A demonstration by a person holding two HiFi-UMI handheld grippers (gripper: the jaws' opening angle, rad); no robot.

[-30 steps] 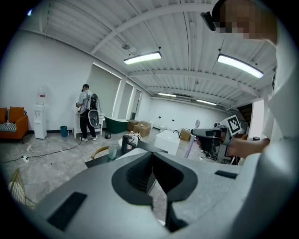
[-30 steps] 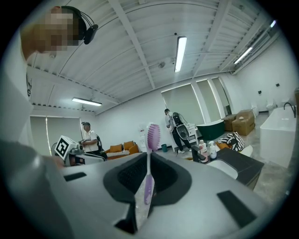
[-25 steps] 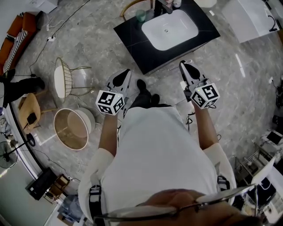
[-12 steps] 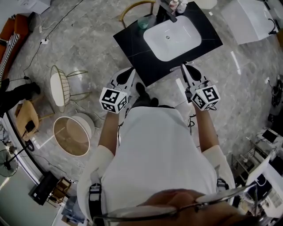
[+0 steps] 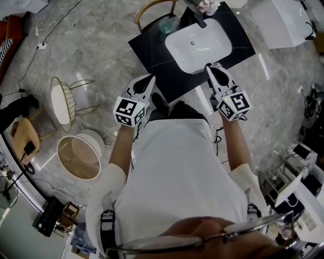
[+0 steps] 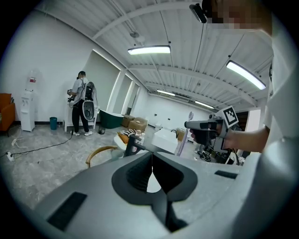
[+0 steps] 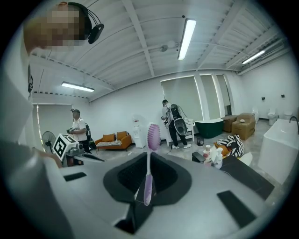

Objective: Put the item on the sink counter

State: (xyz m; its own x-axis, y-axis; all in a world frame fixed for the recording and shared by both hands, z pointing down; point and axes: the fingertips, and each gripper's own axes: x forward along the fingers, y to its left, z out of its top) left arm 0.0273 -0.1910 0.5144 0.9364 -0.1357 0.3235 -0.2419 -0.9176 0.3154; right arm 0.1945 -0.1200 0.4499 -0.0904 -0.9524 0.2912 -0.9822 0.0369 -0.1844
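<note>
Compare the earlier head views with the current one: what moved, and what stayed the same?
The person stepped toward the sink counter; the left gripper and right gripper advanced from short of it to its front edge. Nothing visibly taken or released: right is shut on the purple toothbrush, left shut and empty.

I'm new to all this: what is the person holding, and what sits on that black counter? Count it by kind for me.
Tongs: 2 (left tongs, right tongs)
Purple toothbrush: 1, gripped in the right tongs
White basin: 1
Black faucet: 1
Green cup: 1
Bottles: 2
Total: 8
</note>
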